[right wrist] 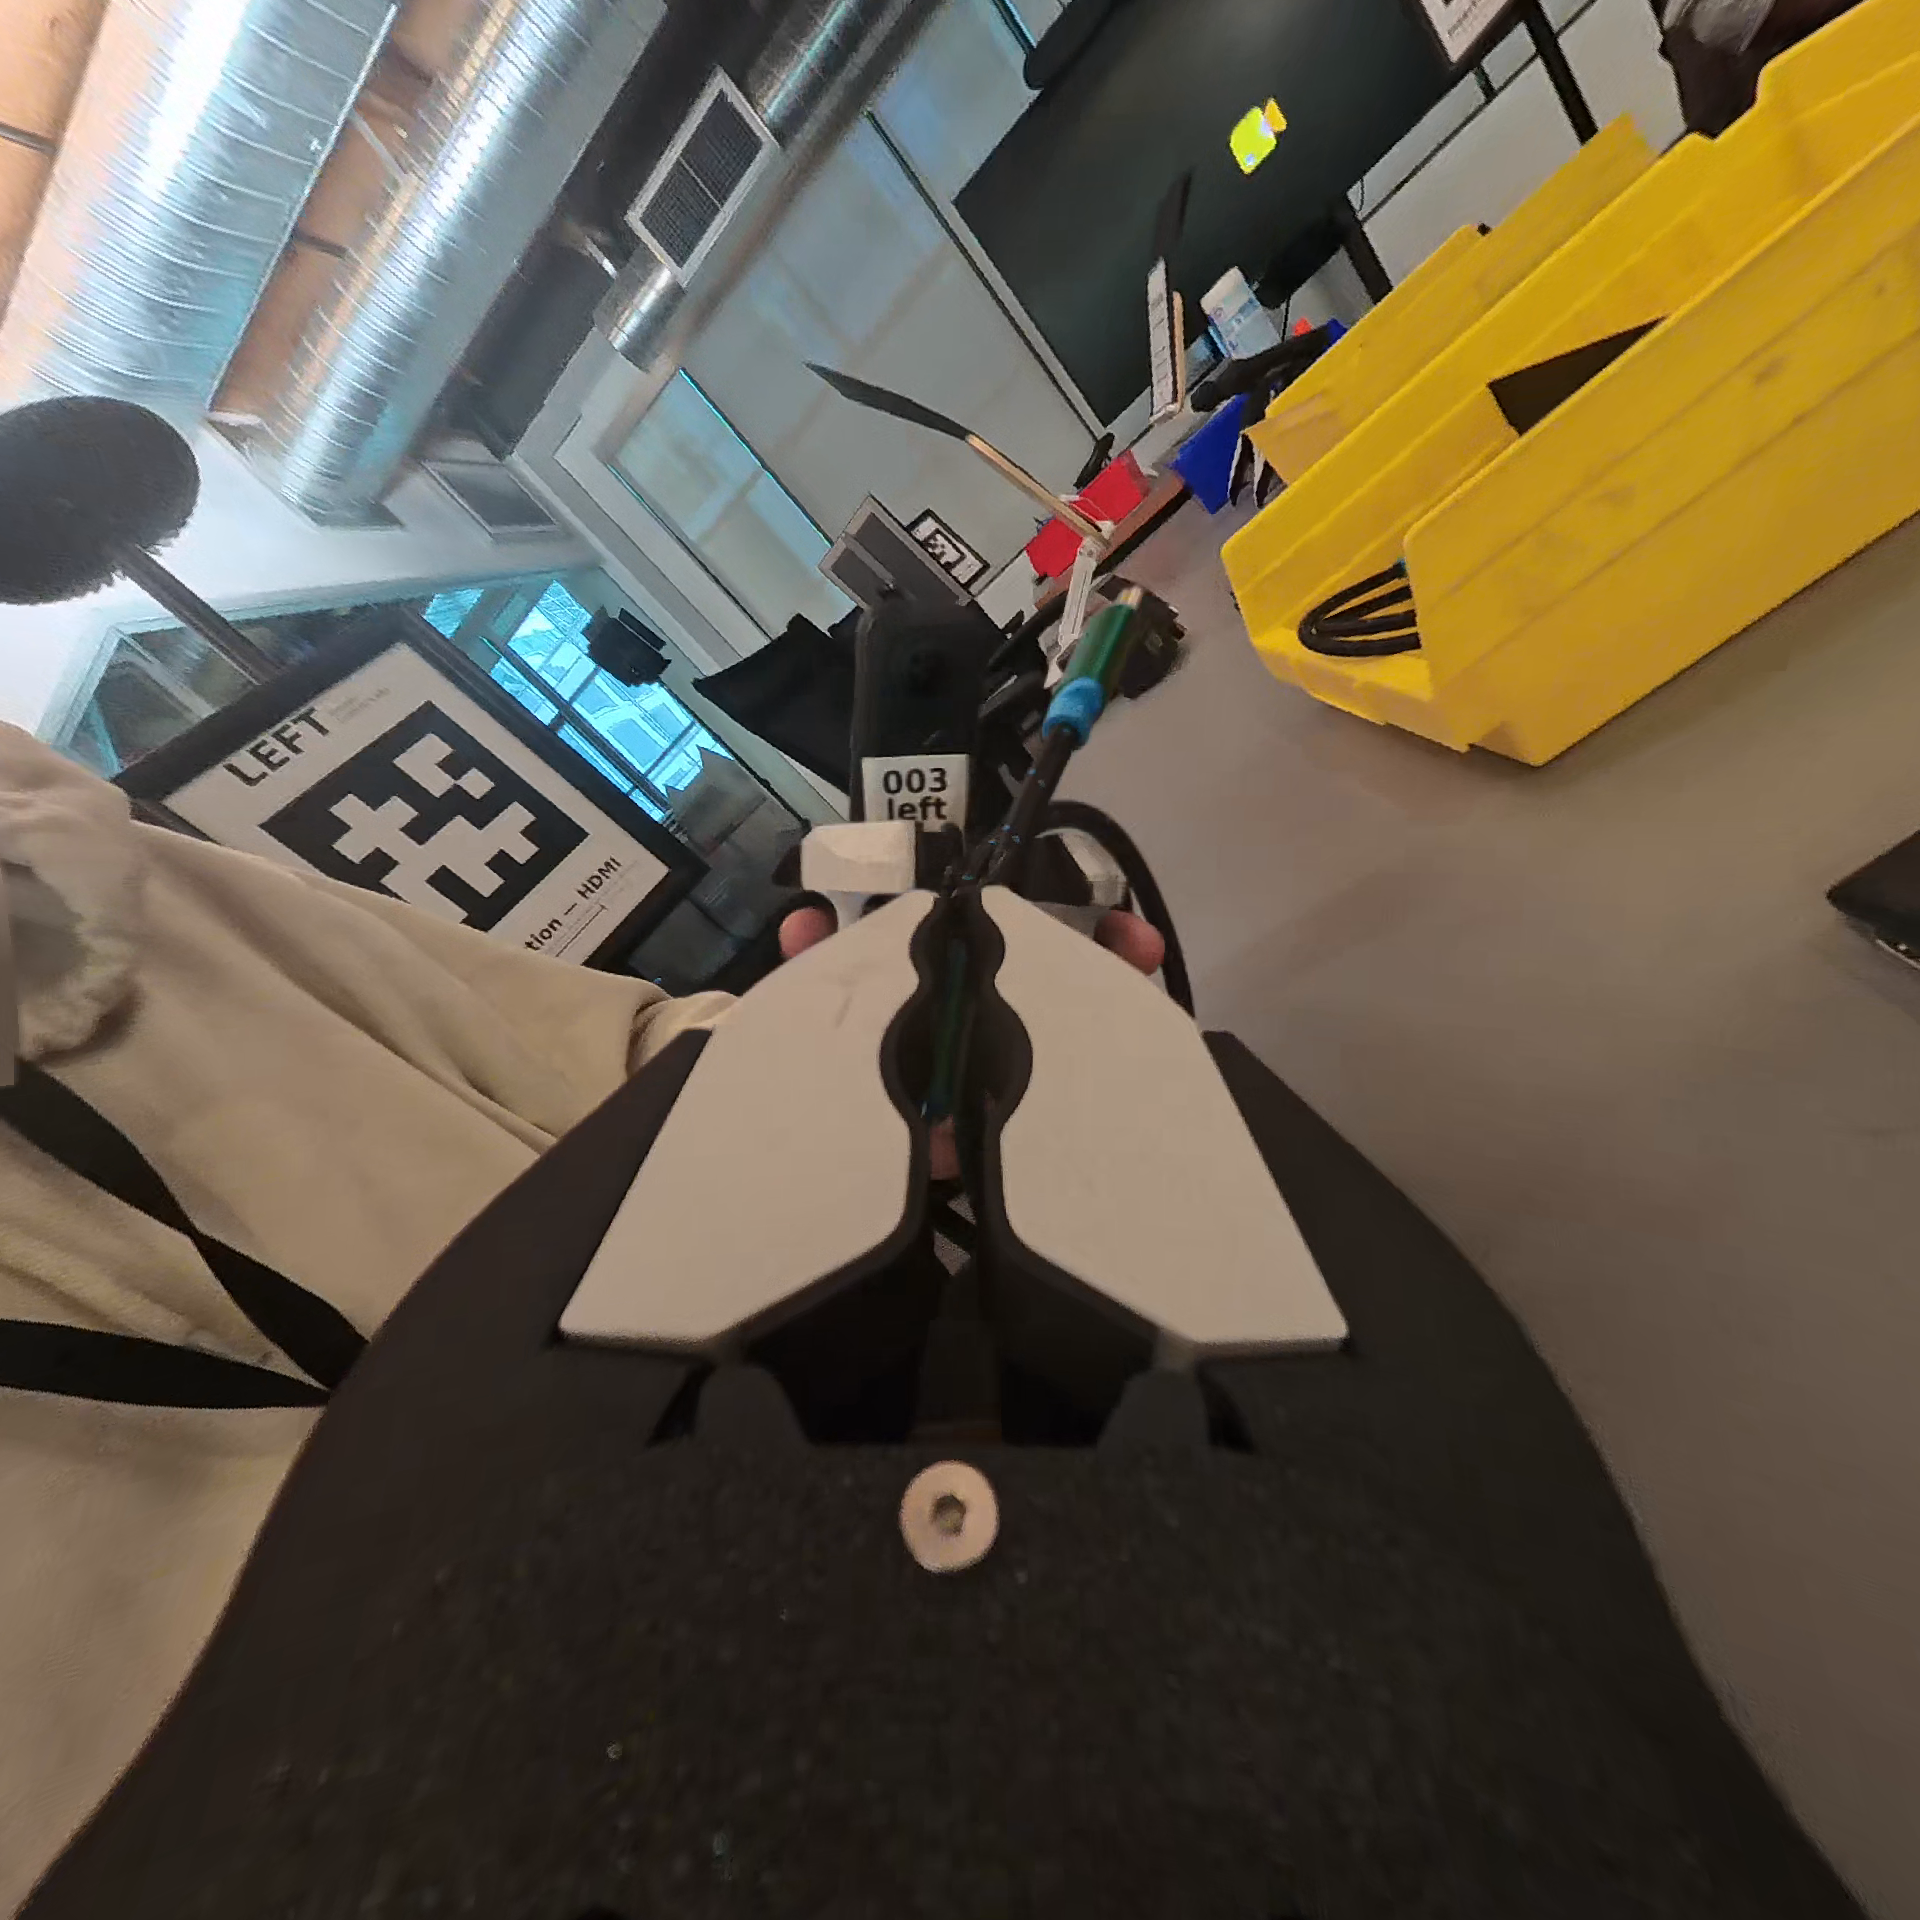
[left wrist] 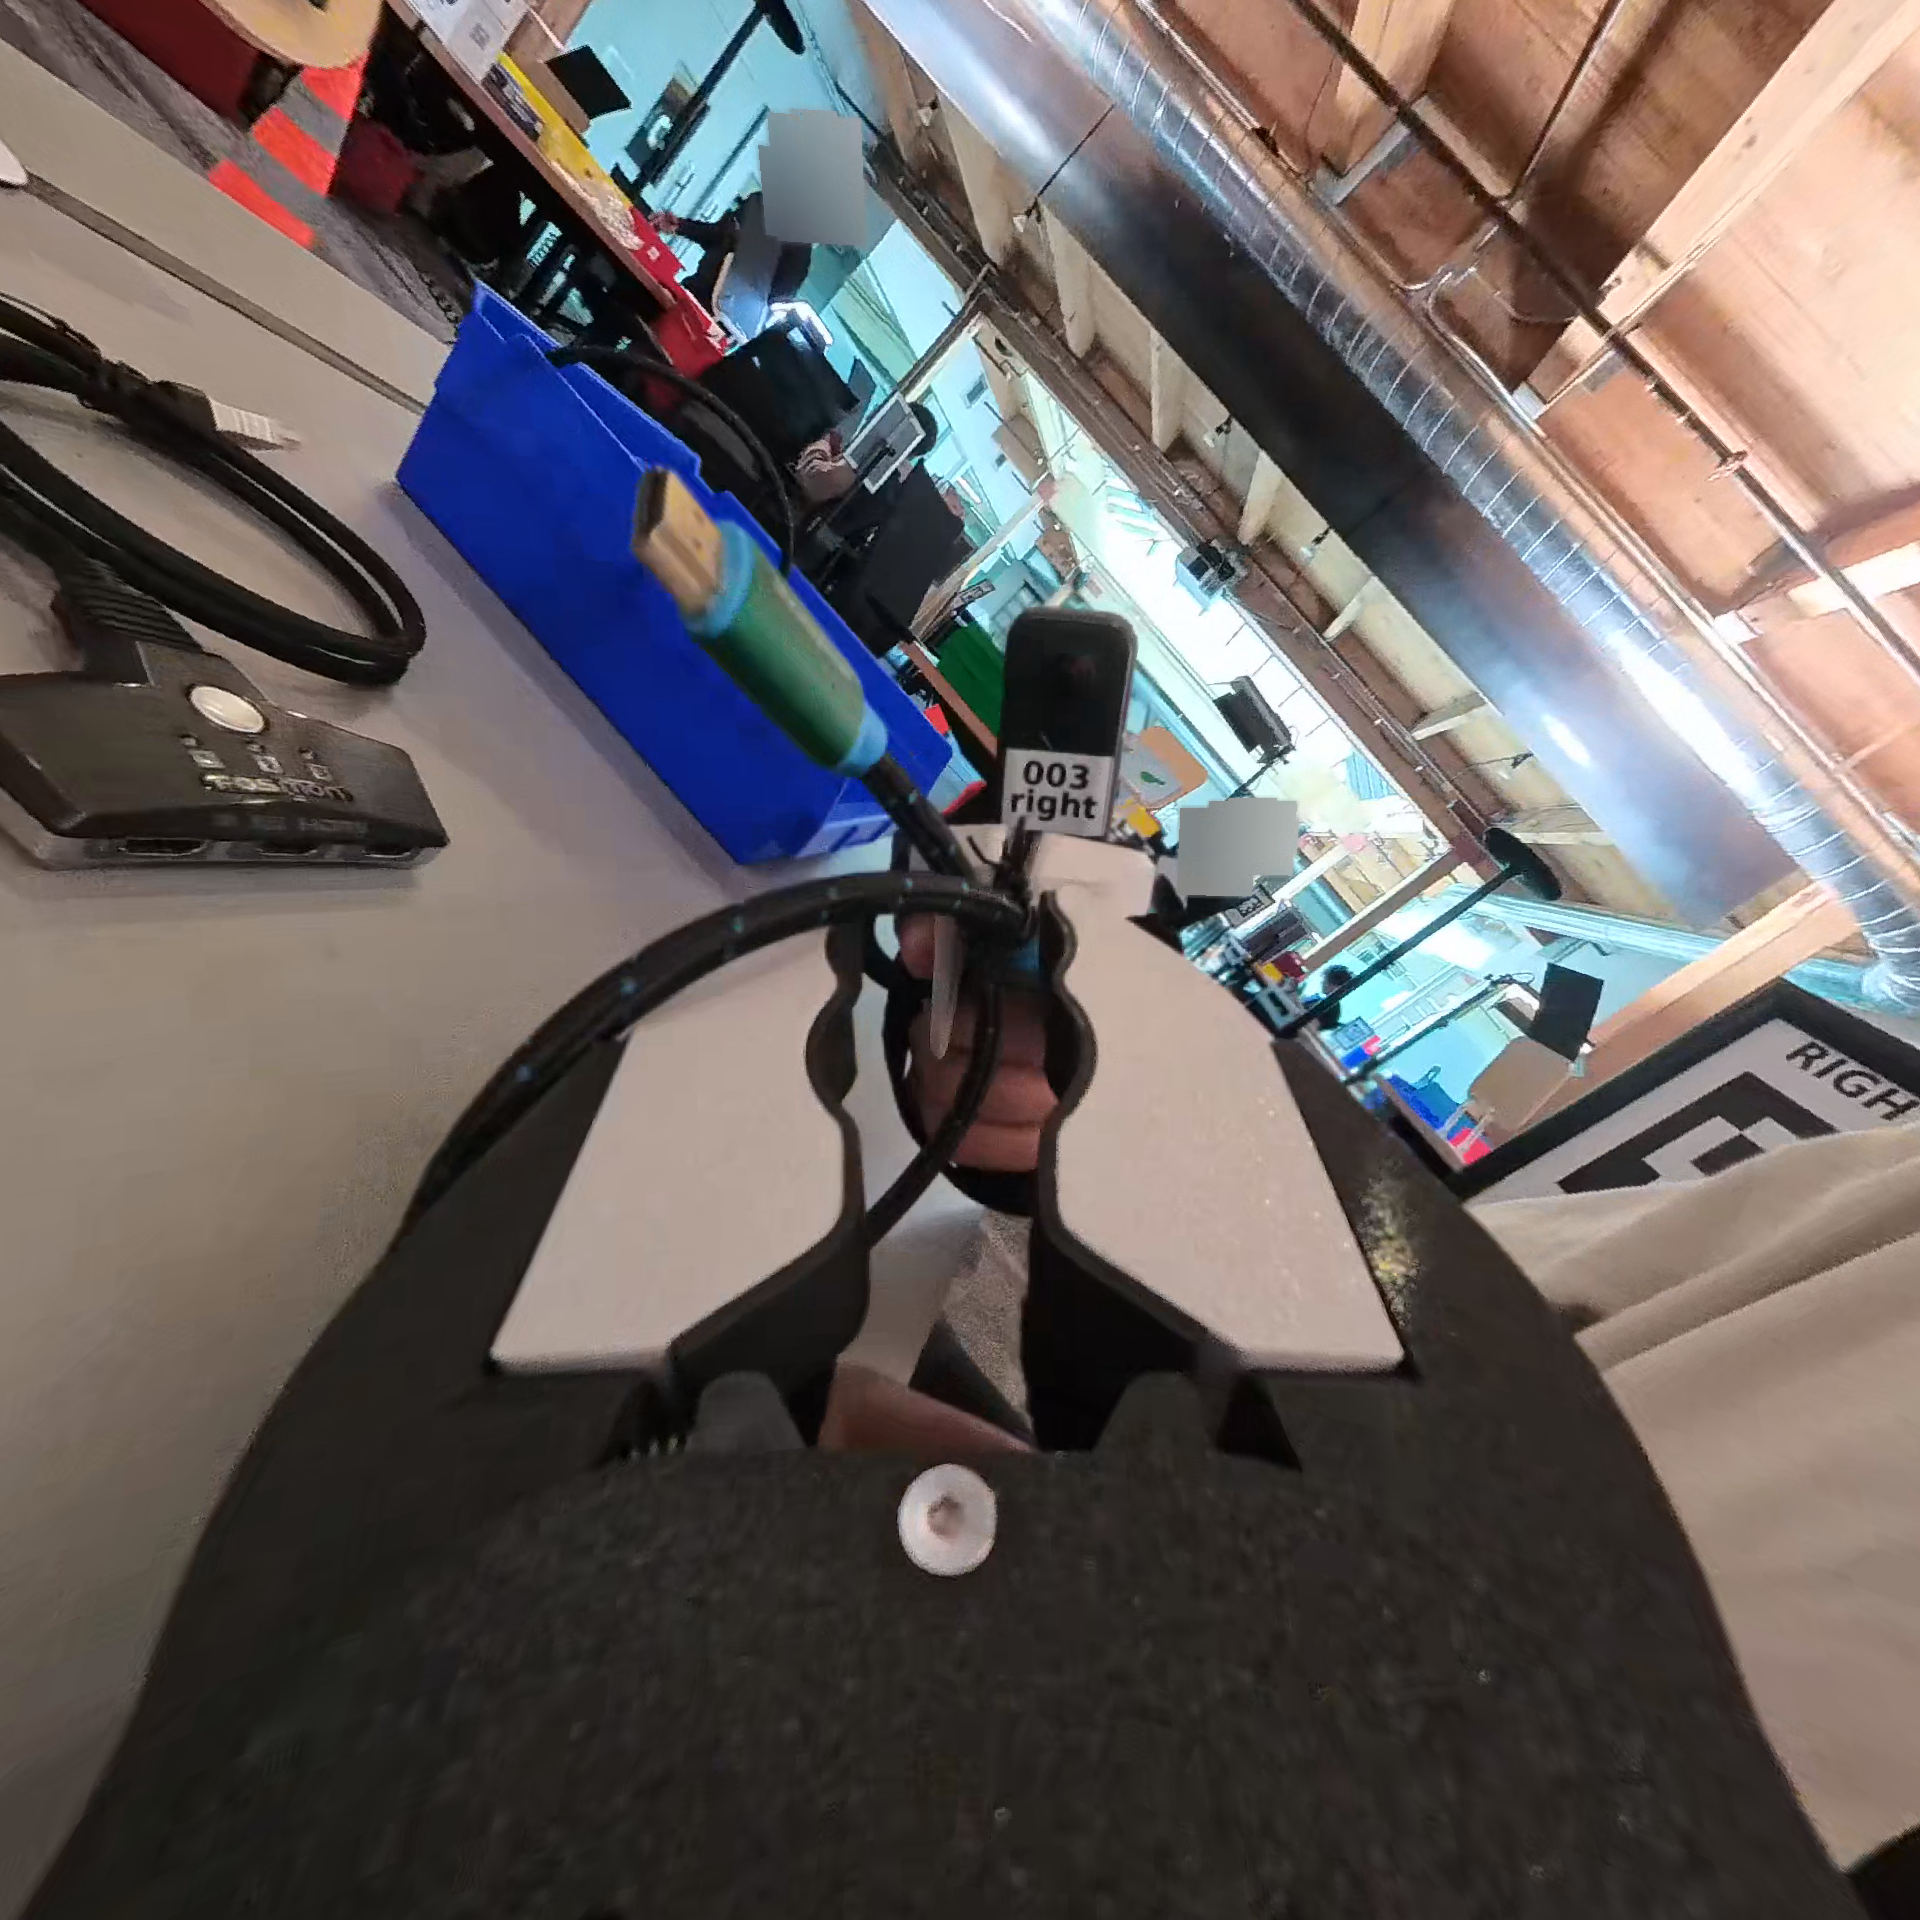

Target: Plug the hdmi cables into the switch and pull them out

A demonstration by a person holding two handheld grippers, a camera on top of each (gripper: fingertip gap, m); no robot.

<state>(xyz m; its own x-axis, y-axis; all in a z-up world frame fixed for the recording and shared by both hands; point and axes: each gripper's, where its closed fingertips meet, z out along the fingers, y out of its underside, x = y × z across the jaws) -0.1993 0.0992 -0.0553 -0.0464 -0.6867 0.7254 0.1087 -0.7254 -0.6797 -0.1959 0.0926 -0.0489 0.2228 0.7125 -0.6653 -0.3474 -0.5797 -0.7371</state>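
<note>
A black HDMI switch (left wrist: 208,774) lies on the grey table at the left, its ports facing the camera. A black cable is plugged into its back and loops on the table (left wrist: 312,540), its loose silver plug (left wrist: 244,426) lying flat. My right gripper (right wrist: 951,914) is shut on a braided black HDMI cable (left wrist: 644,966). The cable's green plug (left wrist: 774,644) with a gold tip sticks up in the air, also seen in the right wrist view (right wrist: 1101,644). My left gripper (left wrist: 951,925) faces the right one, open, its fingers either side of the held cable.
A blue bin (left wrist: 582,582) stands behind the plug on the table. A yellow bin (right wrist: 1558,520) with black cables in it stands at the right. A dark flat object (right wrist: 1881,914) shows at the right edge. Framed marker boards (right wrist: 416,810) stand beside a cream sleeve. My left and right fingertips are right by each other. From the left gripper's tips to the black HDMI switch (left wrist: 208,774) is close to 15 centimetres.
</note>
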